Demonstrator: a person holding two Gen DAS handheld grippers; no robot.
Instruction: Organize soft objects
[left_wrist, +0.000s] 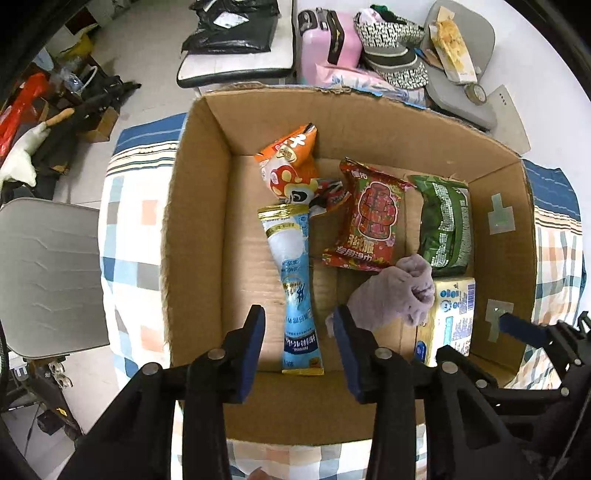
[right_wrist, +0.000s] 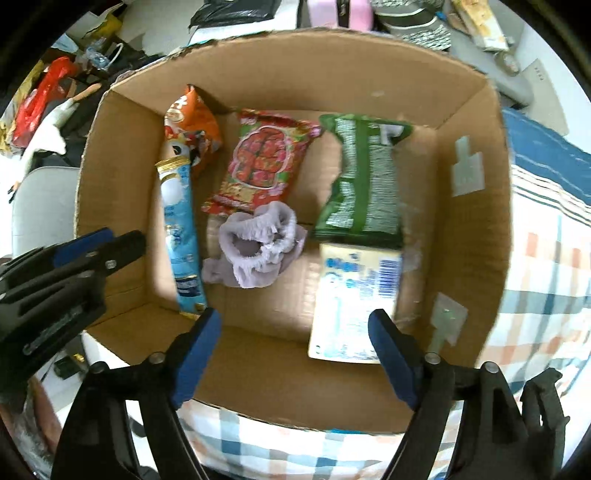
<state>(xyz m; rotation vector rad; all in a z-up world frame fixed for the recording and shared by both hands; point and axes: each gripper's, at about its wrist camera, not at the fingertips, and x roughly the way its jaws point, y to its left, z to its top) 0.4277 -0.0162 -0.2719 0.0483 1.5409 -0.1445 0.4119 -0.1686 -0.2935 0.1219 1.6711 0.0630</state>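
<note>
Left wrist view looks down into an open cardboard box (left_wrist: 207, 229) that sits on a checked blue, orange and white cover (left_wrist: 129, 206). The left gripper (left_wrist: 299, 321) hangs over the near edge of the box with its blue-padded jaws spread apart and nothing between them; a long light-blue sachet (left_wrist: 295, 280) lies on the box floor below the gap. Just right of that sachet lies a crumpled lilac sock (left_wrist: 399, 291), loose on the cardboard, its cuff end close to a pale yellow tissue pack (left_wrist: 450, 317). Beyond the sock lie a red patterned packet (left_wrist: 369, 218), an orange snack bag (left_wrist: 291, 166) at the far left and a green packet (left_wrist: 447, 225) at the right. From the right wrist view, the right gripper (right_wrist: 295, 332) hovers above the near wall of the box, jaws wide and empty, with the tissue pack under its right finger (right_wrist: 391, 354) and the sock lying ahead of it between the blue sachet and the green packet, touching the lower edge of the red one. Beyond the box a pink case (left_wrist: 325, 40) and a patterned cap (left_wrist: 391, 40) rest among clutter.
</note>
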